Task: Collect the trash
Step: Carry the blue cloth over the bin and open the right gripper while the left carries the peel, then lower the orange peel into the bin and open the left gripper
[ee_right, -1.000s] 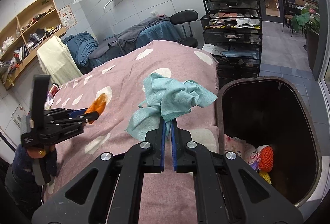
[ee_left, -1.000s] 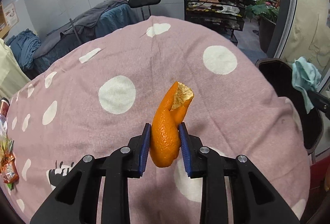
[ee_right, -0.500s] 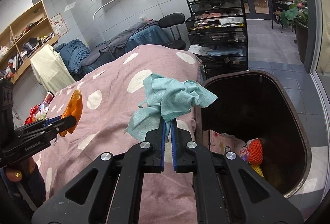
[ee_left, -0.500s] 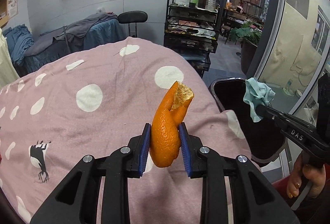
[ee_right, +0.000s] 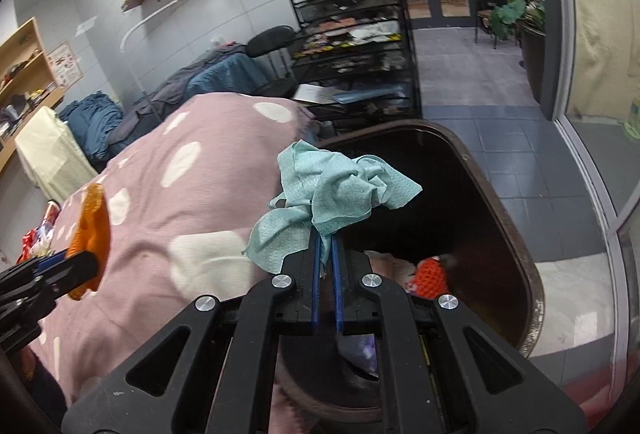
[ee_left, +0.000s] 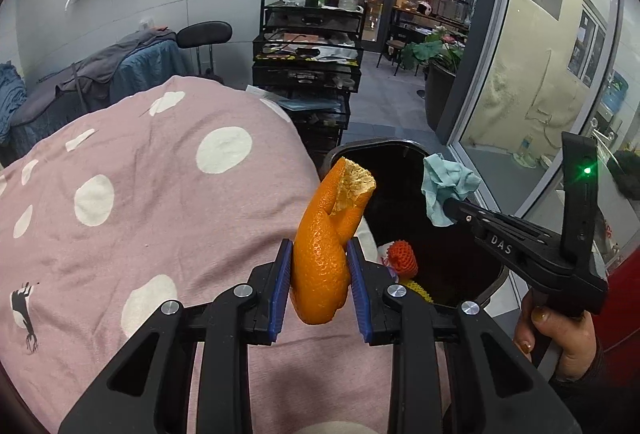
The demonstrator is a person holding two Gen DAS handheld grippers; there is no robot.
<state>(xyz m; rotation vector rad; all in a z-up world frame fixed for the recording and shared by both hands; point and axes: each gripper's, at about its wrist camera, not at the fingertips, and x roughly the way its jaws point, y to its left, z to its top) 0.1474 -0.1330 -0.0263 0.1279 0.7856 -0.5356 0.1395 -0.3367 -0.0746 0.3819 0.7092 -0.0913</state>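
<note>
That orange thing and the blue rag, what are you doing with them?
A person is collecting trash with two hand-held grippers. The left gripper is clamped on a piece of orange peel above the pink polka-dot cover. The right gripper is shut on a crumpled teal wipe above the open dark trash bin, which already holds some rubbish. Nothing is dropped yet.

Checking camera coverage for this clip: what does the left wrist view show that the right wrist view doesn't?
Only the left wrist view shows the hand gripping the right gripper's handle, and the yellow spiky item in the trash bin. Only the right wrist view shows the wooden shelves and cream cloth. Both show the orange peel, teal cloth, bin, red foam net and pink spotted cover.
</note>
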